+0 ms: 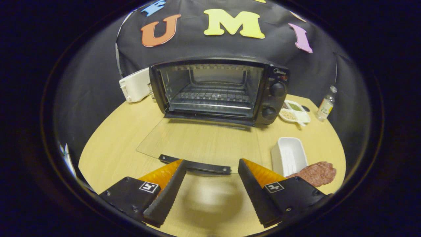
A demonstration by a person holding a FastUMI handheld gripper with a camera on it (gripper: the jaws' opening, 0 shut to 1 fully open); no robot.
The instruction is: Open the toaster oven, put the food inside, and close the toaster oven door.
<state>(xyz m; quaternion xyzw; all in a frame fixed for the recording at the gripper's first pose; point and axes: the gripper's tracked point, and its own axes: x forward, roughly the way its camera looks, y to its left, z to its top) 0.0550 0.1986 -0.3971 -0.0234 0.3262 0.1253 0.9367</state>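
Two fingers (212, 168) spread wide, gripping nothing, with the door handle (195, 165) right at their tips. Glass door (197, 141) lies flat open on the bench (111, 144). Meat (315, 172) sits by the right edge next to a white tray (288, 154). Oven (218, 90) stands open at the back.

- a pale wooden table (111, 144) with a rounded edge stands in dim light
- black cloth wall (204, 46) hangs behind it, draped and slightly creased
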